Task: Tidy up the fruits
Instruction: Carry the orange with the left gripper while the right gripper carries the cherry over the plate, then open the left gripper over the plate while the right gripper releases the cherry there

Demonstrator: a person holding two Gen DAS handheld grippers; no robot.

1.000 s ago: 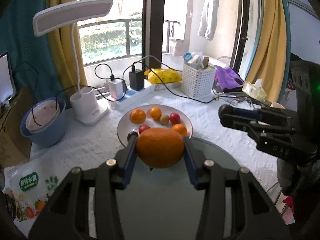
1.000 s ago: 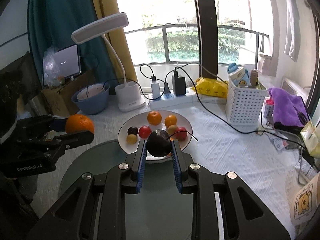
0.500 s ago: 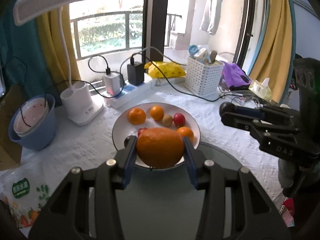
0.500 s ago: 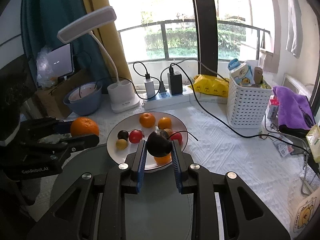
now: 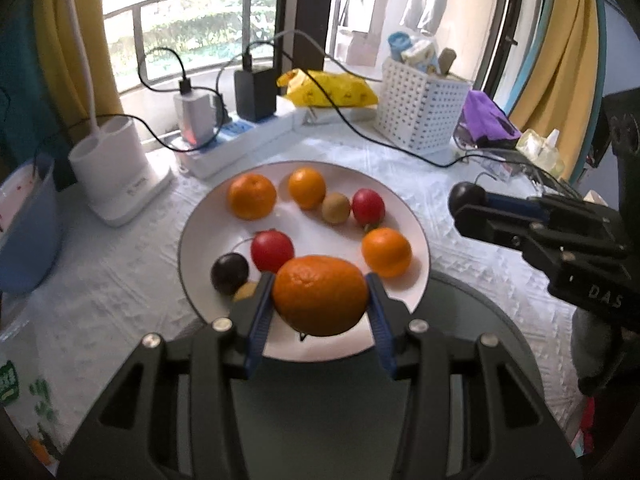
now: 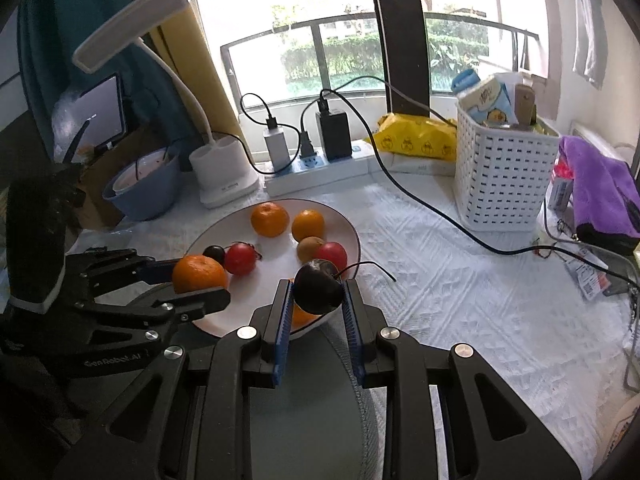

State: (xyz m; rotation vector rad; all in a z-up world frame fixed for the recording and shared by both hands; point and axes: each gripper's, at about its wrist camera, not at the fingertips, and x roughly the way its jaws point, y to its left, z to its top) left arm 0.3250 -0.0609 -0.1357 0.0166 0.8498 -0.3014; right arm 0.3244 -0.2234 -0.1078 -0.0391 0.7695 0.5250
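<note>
Orange, dimpled mandarin (image 5: 320, 295) in L tongs (image 5: 318, 308), over plate (image 5: 416, 220).

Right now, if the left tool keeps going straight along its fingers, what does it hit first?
Probably the white plate. The left tool, shut on the large orange, points down over its near half; the red fruit and dark fruit lie just ahead. Depth is unclear, so which comes first is uncertain.
</note>
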